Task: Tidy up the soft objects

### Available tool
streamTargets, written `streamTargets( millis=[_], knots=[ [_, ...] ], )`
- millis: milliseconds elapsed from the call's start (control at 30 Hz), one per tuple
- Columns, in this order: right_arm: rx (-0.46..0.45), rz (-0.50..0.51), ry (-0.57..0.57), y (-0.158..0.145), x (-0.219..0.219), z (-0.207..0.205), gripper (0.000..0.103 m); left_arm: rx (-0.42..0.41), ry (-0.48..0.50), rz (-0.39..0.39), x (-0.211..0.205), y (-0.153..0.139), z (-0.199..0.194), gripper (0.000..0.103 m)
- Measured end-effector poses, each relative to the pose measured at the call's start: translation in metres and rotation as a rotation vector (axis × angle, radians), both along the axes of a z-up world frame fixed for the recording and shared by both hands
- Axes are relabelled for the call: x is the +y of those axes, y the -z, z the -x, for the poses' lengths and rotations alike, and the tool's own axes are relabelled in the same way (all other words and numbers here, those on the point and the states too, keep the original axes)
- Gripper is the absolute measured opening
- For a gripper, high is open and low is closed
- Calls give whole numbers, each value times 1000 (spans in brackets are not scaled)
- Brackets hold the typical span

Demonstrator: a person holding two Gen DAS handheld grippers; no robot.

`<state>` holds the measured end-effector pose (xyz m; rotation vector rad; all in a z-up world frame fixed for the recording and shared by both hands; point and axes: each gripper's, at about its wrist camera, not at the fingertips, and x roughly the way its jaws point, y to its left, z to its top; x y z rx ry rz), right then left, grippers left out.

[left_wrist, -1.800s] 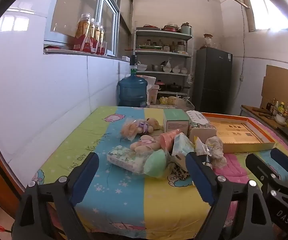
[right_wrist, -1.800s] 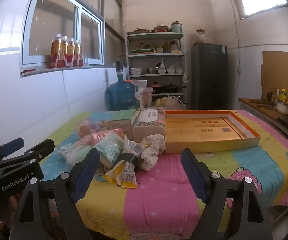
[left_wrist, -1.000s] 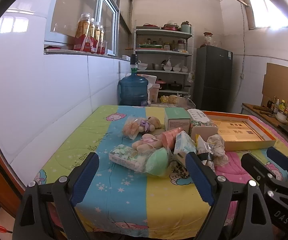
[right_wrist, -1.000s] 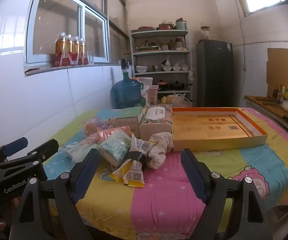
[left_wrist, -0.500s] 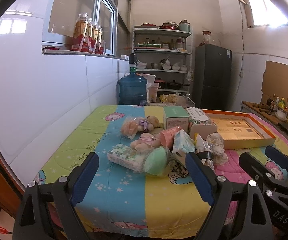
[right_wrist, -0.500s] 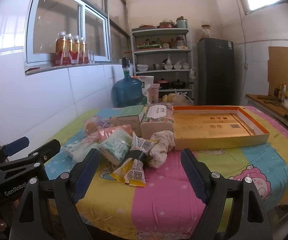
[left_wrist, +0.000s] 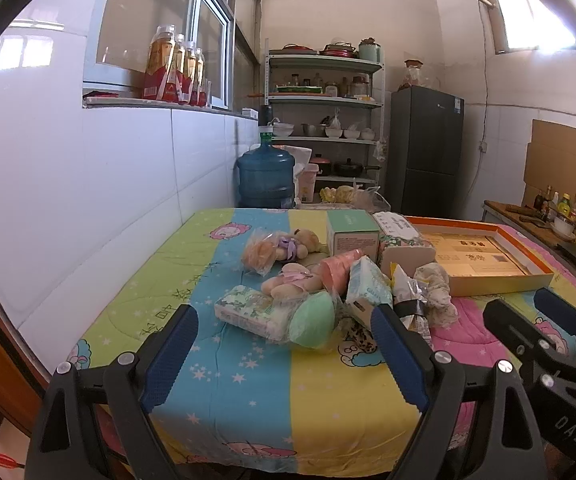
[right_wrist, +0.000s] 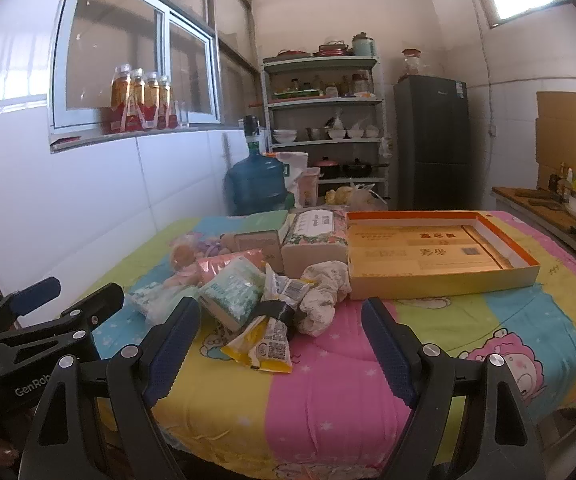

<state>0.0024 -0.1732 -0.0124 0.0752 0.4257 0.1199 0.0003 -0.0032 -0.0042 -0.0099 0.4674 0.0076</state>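
Note:
A pile of soft things lies mid-table: two bagged teddy bears [left_wrist: 284, 250], a floral tissue pack [left_wrist: 248, 309], a green pouch [left_wrist: 312, 322], a teal tissue pack [right_wrist: 234, 292], a yellow snack bag [right_wrist: 266, 340] and a crumpled cloth [right_wrist: 321, 288]. An open orange-rimmed box [right_wrist: 439, 276] sits to their right. My left gripper [left_wrist: 284, 356] is open and empty, near the table's front edge. My right gripper [right_wrist: 280, 346] is open and empty, in front of the snack bag.
Two cartons [left_wrist: 351, 234] stand behind the pile. The table carries a striped cartoon quilt [left_wrist: 248, 380]. A tiled wall [left_wrist: 88, 200] runs along the left. A water jug [left_wrist: 266, 178], shelves [left_wrist: 323, 120] and a fridge [left_wrist: 423, 152] stand beyond the far end.
Both grippers have drifted slightly, so the view of the table shifts a little. Both stay open and empty. Nothing on the table has moved.

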Motion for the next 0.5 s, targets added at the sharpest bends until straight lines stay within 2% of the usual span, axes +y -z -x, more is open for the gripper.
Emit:
streamTargets(
  millis=[500],
  knots=[
    [2, 1, 12, -1, -7, -12, 84, 3, 1, -18, 1, 2, -10, 89]
  ],
)
